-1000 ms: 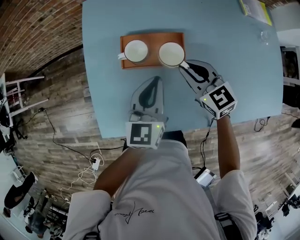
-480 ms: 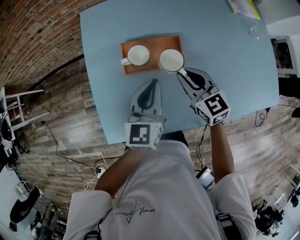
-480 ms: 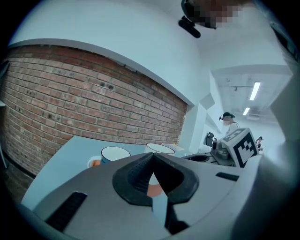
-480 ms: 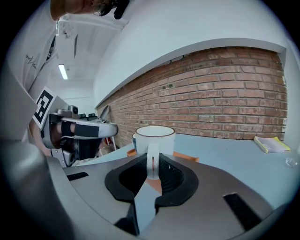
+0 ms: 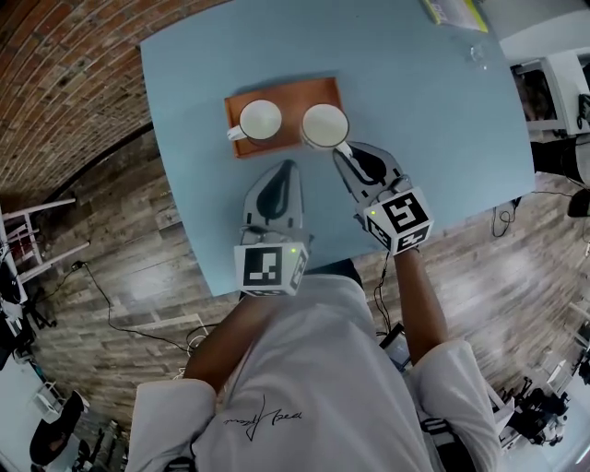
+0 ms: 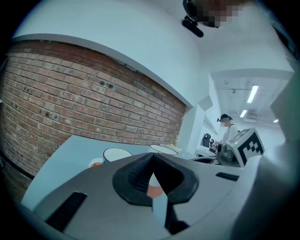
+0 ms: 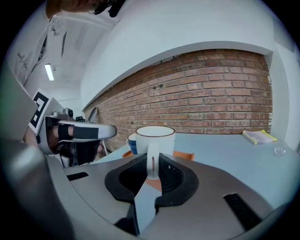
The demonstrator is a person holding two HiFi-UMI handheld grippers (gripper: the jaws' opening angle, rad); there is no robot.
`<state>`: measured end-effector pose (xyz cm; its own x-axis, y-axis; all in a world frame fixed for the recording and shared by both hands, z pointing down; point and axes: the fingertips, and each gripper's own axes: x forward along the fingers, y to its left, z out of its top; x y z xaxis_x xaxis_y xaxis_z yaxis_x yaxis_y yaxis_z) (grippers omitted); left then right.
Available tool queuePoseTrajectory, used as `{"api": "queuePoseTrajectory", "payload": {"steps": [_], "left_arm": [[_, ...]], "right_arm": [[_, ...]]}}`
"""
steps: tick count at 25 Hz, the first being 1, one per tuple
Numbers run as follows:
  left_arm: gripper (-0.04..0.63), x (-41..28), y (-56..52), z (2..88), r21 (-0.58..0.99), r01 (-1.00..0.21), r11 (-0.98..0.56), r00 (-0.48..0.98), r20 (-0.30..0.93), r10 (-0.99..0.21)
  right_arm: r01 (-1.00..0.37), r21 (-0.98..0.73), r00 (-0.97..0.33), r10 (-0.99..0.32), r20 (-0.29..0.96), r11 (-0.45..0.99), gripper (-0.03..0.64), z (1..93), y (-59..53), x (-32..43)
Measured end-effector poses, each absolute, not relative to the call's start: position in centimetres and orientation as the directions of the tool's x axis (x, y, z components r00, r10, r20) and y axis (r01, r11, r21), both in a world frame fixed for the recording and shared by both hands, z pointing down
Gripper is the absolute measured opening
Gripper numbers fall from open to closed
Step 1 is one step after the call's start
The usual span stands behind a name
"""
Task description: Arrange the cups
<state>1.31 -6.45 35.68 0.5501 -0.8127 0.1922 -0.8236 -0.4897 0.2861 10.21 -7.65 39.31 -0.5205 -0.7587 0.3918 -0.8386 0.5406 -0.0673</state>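
An orange tray (image 5: 281,92) lies on the light blue table (image 5: 415,120). A white cup with a blue outside (image 5: 259,120) stands on the tray's left half. A second white cup (image 5: 324,126) is at the tray's right end, and my right gripper (image 5: 344,149) is shut on its handle. In the right gripper view the handle (image 7: 152,157) stands upright between the jaws, with the cup (image 7: 155,137) just beyond. My left gripper (image 5: 283,171) rests just in front of the tray, shut and holding nothing. Over its jaws in the left gripper view, both cup rims (image 6: 116,153) show.
A yellow booklet (image 5: 452,11) and a small clear object (image 5: 477,53) lie at the table's far right corner. The table's near edge runs just under both grippers. A brick wall stands behind, and a person (image 6: 228,129) is far off in the room.
The right gripper has turned a little while staying shut on the cup's handle. The left gripper has stayed put. The head view itself has shifted.
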Motion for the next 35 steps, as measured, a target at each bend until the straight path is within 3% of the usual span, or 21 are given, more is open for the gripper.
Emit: {"api": "queuePoseTrajectory", "payload": {"steps": [23,35], "left_arm": [[0.009,1.0,-7.5,36.6,0.356,-0.788,-0.502,0.583,0.169,-0.795],[0.009,1.2,-7.3,36.7,0.345,-0.796,-0.497,0.573,0.168,-0.802]], "right_arm": [[-0.977,-0.047,-0.211,-0.911,0.354,0.208,0.064,39.1,-7.6,10.1],[-0.992,-0.032,-0.127,-0.936,0.329,0.123,0.064,40.6,-9.6,10.0]]}}
